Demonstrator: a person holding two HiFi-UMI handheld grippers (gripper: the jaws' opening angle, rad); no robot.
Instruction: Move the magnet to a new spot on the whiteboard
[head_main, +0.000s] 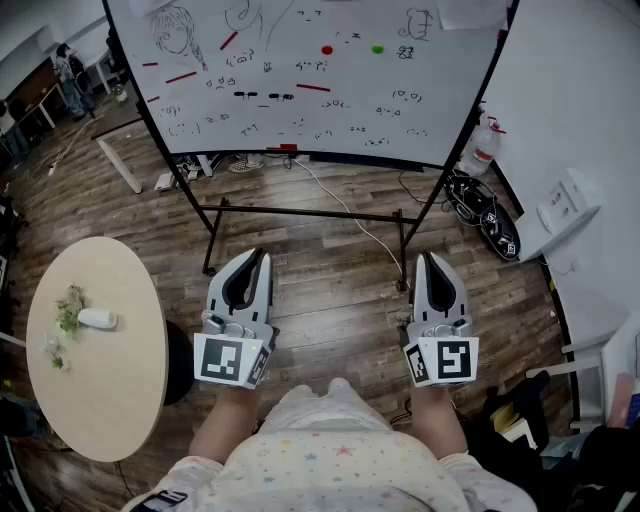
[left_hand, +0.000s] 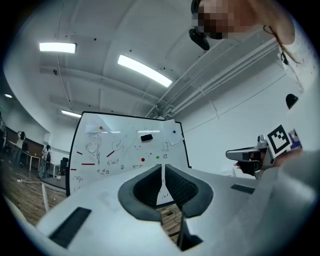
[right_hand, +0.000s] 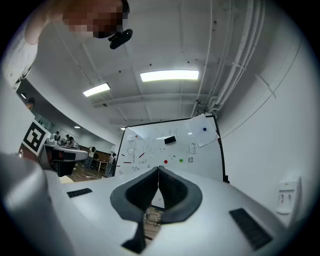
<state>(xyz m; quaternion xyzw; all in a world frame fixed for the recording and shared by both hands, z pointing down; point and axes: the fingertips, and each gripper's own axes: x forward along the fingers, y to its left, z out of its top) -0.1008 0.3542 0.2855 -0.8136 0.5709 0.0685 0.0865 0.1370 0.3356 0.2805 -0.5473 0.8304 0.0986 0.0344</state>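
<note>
The whiteboard (head_main: 300, 90) stands ahead on a black frame, covered in drawings and red strips. A red round magnet (head_main: 326, 49) and a green round magnet (head_main: 377, 48) sit side by side near its top middle. The same red magnet (left_hand: 143, 160) (right_hand: 165, 161) shows in both gripper views, and a blue magnet (right_hand: 204, 129) holds a paper at the upper right. My left gripper (head_main: 261, 257) and right gripper (head_main: 423, 259) are held low over the floor, well short of the board. Both are shut with nothing between the jaws.
A round wooden table (head_main: 120, 390) with small items stands at the left. The board's stand bar (head_main: 300, 212) and a white cable cross the floor ahead. A white bottle (head_main: 482, 145) and a black bag (head_main: 487, 218) lie at the right. A black eraser (right_hand: 170, 140) sits on the board.
</note>
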